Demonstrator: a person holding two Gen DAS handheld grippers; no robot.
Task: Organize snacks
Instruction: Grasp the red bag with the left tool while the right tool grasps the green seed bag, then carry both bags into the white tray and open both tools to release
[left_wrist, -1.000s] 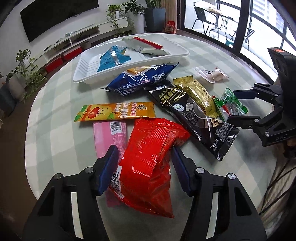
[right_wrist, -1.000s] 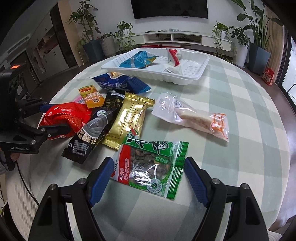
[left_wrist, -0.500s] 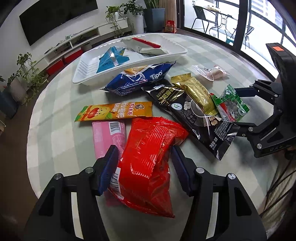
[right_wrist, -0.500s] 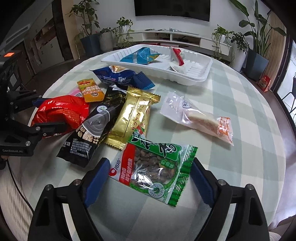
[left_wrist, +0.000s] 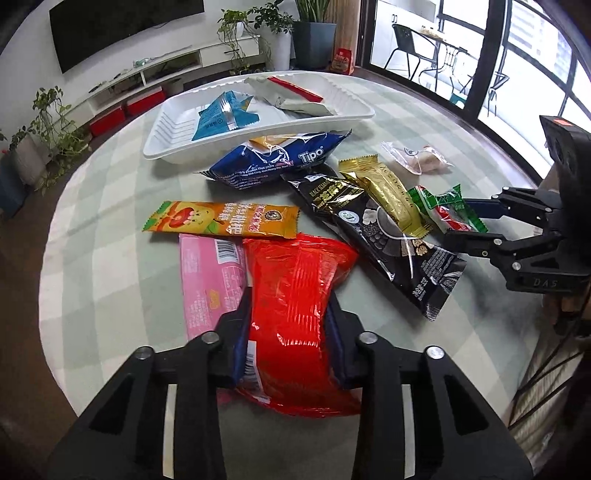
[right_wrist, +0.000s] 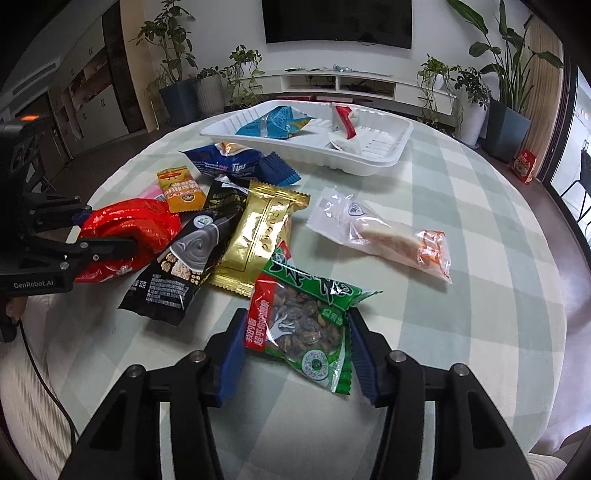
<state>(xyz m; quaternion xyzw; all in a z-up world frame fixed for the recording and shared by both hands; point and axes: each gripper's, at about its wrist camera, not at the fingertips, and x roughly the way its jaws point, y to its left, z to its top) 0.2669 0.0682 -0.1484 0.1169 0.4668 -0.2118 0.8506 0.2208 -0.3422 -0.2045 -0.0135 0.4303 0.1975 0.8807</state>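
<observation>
We had the left gripper (left_wrist: 290, 332) clamped on the red packet (left_wrist: 295, 295) and the right gripper (right_wrist: 295, 347) squeezing the green seed packet (right_wrist: 306, 325). The white tray (right_wrist: 373, 162) lay at twelve o'clock, beyond the loose snacks, nearer our right.

One white tray (left_wrist: 162, 146) at twelve o'clock holding two snack packets, one blue packet (left_wrist: 221, 118) and one white and red packet (left_wrist: 284, 94), eight snack packets loose on one round table (right_wrist: 461, 206), two grippers, one television (right_wrist: 338, 18)
</observation>
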